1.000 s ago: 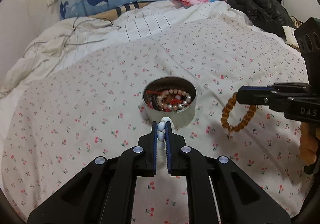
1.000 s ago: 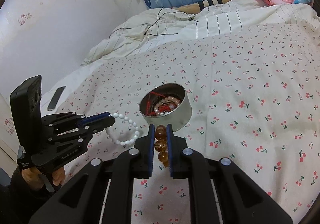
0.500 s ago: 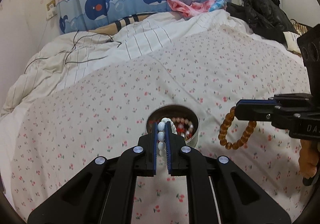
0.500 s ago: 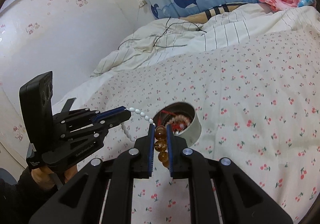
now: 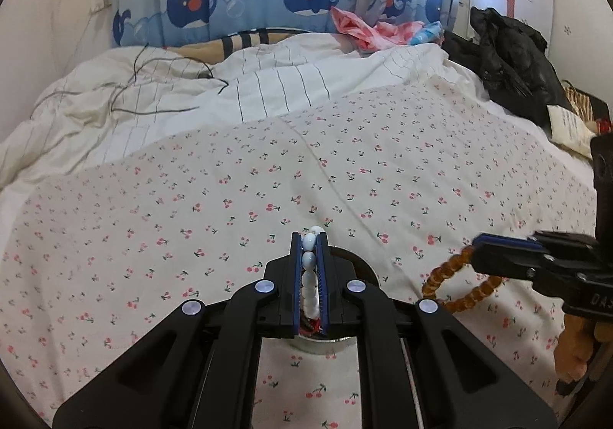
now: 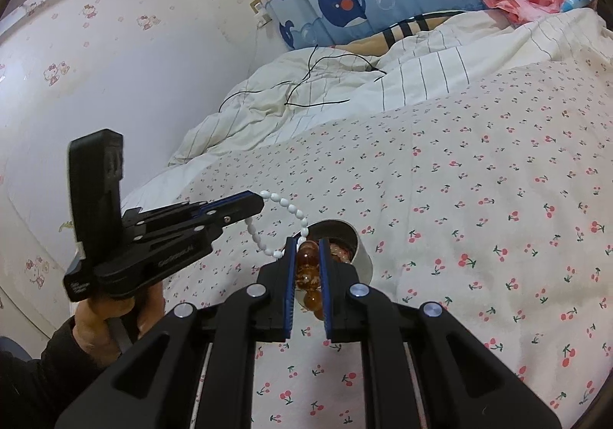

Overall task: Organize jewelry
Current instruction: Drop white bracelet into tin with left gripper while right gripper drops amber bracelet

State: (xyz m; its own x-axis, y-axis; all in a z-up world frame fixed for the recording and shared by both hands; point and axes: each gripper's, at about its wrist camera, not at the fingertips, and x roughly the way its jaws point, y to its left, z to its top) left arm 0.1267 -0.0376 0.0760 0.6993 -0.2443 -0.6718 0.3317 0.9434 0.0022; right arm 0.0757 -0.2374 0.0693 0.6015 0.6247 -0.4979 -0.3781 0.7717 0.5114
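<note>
Left wrist: tongs [image 5: 309, 239] clamping white beads [image 5: 308, 264].

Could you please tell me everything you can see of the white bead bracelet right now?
The white bead bracelet is a loop of small, glossy, oval white beads, plastic or shell by the look. The left gripper is shut on one stretch of it, so the beads sit stacked between the blue pads. The rest hangs free in an open loop over the near rim of the round metal tin, which already holds other beaded jewelry. It seems not to touch the cherry-print bedsheet.
</note>
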